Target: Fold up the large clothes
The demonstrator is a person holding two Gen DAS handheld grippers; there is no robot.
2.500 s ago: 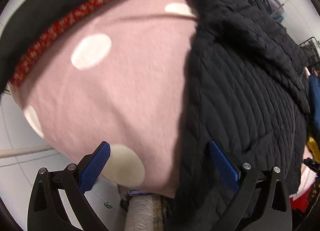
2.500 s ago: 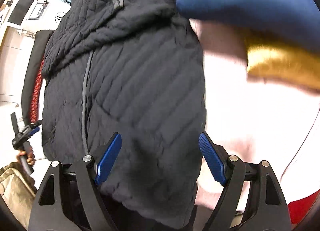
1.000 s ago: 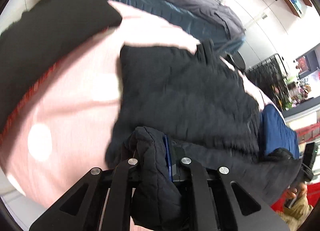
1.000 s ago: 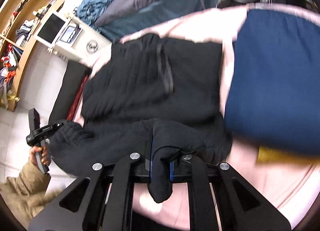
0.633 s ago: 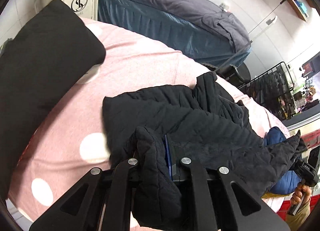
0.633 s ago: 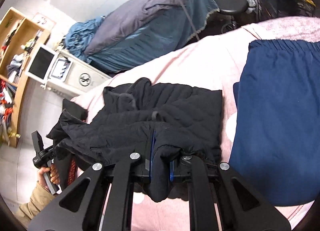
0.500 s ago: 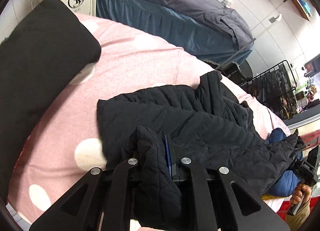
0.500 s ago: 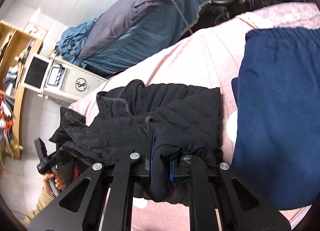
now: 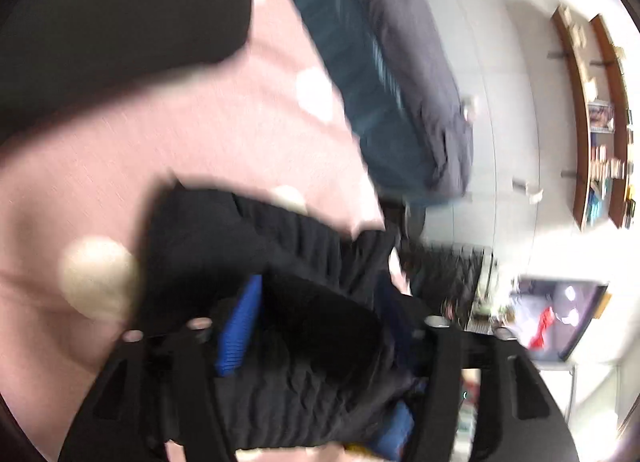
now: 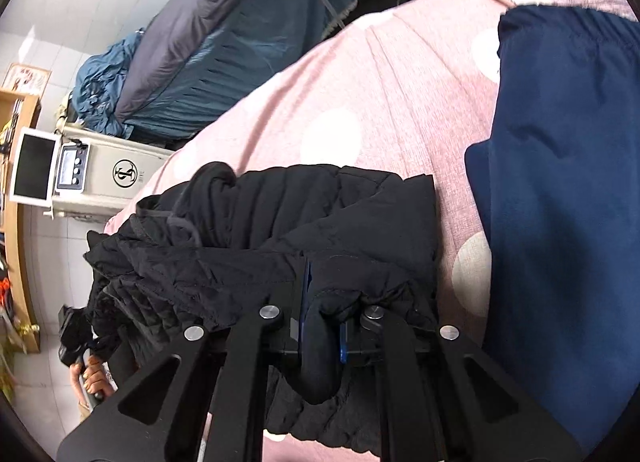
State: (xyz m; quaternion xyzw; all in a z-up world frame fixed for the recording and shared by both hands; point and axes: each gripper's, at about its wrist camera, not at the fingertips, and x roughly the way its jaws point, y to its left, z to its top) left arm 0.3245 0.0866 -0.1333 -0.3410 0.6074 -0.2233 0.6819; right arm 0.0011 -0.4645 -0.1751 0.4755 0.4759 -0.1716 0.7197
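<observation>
A black quilted jacket (image 10: pixel 304 217) lies bunched on a pink blanket with white dots (image 10: pixel 360 101). My right gripper (image 10: pixel 322 326) is shut on a fold of the jacket's hem, low in the right wrist view. In the blurred left wrist view, my left gripper (image 9: pixel 316 346) has its jaws apart, with the jacket (image 9: pixel 304 278) lying loose between the blue pads (image 9: pixel 238 326). The pink blanket (image 9: pixel 180 133) spreads to the left there.
A navy garment (image 10: pixel 560 201) lies on the blanket right of the jacket. A dark black item (image 9: pixel 120 9) sits at the blanket's far left. A teal and grey bed (image 10: pixel 240 33) and a beige machine (image 10: pixel 104 177) stand beyond.
My left gripper has opened and let go of the jacket, and its view swung sharply. My right gripper stays shut on the hem, moved closer over the folded jacket.
</observation>
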